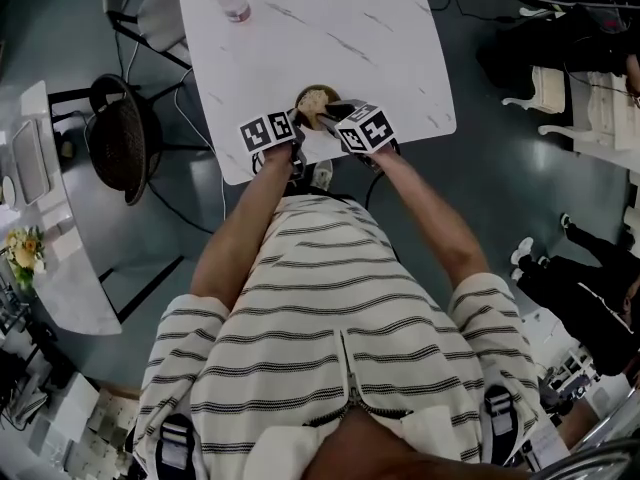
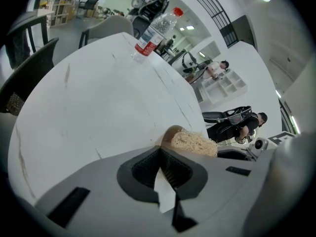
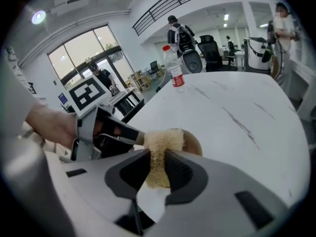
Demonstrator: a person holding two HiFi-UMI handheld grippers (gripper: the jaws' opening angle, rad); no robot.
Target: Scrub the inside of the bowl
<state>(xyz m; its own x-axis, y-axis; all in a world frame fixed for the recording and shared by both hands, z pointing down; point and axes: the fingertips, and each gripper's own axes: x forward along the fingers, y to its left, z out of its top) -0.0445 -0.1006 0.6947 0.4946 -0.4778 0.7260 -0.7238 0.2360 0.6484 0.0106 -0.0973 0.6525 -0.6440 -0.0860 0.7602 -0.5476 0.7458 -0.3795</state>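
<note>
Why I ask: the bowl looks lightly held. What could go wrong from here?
1. The left gripper pinches only the bowl rim with its tips; scrubbing force might twist it free.
2. The bowl sits near the table edge and could slide off.
3. The right gripper squeezes the sponge narrowly; it may pull out.

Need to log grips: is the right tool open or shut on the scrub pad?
Shut on it: in the right gripper view, the right tool clamps the scrub pad between its jaws.
</note>
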